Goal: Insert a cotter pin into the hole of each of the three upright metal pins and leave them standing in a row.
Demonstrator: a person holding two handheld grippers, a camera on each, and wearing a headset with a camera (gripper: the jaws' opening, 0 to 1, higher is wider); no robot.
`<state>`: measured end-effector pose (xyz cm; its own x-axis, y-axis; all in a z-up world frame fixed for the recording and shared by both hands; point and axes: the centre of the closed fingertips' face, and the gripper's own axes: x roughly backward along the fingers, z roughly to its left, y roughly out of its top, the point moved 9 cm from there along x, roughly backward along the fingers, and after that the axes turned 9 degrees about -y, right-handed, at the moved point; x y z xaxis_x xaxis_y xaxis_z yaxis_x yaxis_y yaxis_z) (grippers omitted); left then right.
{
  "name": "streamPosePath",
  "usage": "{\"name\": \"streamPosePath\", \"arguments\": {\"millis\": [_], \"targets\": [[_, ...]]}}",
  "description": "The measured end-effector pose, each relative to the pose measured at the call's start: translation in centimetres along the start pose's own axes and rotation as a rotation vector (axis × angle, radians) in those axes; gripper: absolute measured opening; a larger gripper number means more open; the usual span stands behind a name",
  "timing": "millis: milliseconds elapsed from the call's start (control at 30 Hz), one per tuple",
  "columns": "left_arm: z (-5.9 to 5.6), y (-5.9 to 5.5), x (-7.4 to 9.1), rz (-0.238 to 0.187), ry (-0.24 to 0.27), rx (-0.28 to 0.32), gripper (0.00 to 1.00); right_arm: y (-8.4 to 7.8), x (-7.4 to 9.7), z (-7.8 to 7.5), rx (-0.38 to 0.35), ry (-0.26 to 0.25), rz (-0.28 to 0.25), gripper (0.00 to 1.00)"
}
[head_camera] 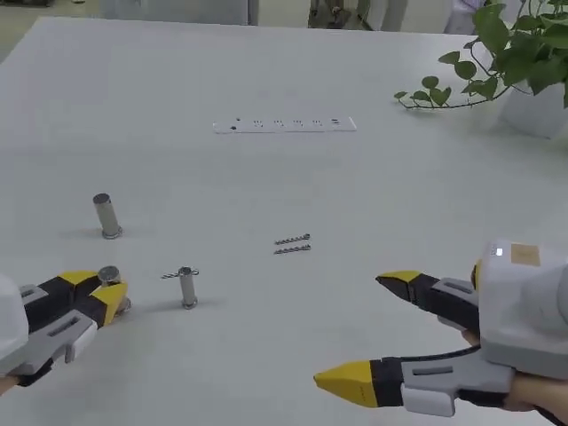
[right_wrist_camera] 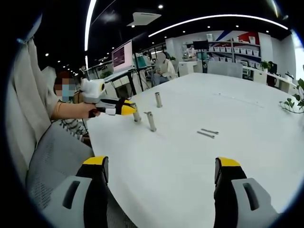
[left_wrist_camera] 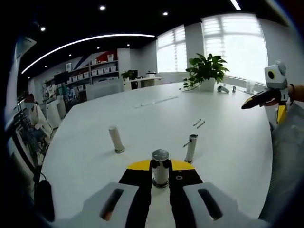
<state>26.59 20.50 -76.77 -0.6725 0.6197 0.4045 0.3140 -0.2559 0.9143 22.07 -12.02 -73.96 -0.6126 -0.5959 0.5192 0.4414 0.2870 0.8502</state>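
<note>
Three upright metal pins stand on the white table. The far pin (head_camera: 106, 216) is bare. The right pin (head_camera: 186, 286) has a cotter pin through its top hole. My left gripper (head_camera: 100, 289) is shut on the near pin (head_camera: 108, 275), which stands between its jaws in the left gripper view (left_wrist_camera: 160, 173). Two loose cotter pins (head_camera: 292, 245) lie side by side mid-table. My right gripper (head_camera: 359, 330) hangs open and holds nothing, near the table's front right, well short of the cotter pins (right_wrist_camera: 207, 132).
A white power strip (head_camera: 284, 124) lies farther back on the table (head_camera: 266, 177). A potted plant (head_camera: 510, 53) stands at the back right corner. Other people sit at desks in the room behind.
</note>
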Motion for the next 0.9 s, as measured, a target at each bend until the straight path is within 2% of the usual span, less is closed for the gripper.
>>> {"name": "streamPosePath", "arguments": {"millis": [200,367,433,900], "targets": [[-1.7,0.0,0.2,0.013,-0.051,-0.016,0.1,-0.1,0.3,0.2,0.002,0.003,-0.003,0.94],[-3.4,0.5,0.0,0.015,-0.114,-0.045,0.1,-0.3,0.7,0.4,0.004,0.003,-0.007,0.94],[-4.1,0.7,-0.4,0.023,-0.151,-0.058,0.1,-0.3,0.8,0.4,0.004,0.003,-0.008,0.94],[-7.7,1.9,-3.2,0.02,-0.291,-0.123,0.1,-0.9,1.7,0.3,-0.005,-0.008,-0.005,0.94]]}}
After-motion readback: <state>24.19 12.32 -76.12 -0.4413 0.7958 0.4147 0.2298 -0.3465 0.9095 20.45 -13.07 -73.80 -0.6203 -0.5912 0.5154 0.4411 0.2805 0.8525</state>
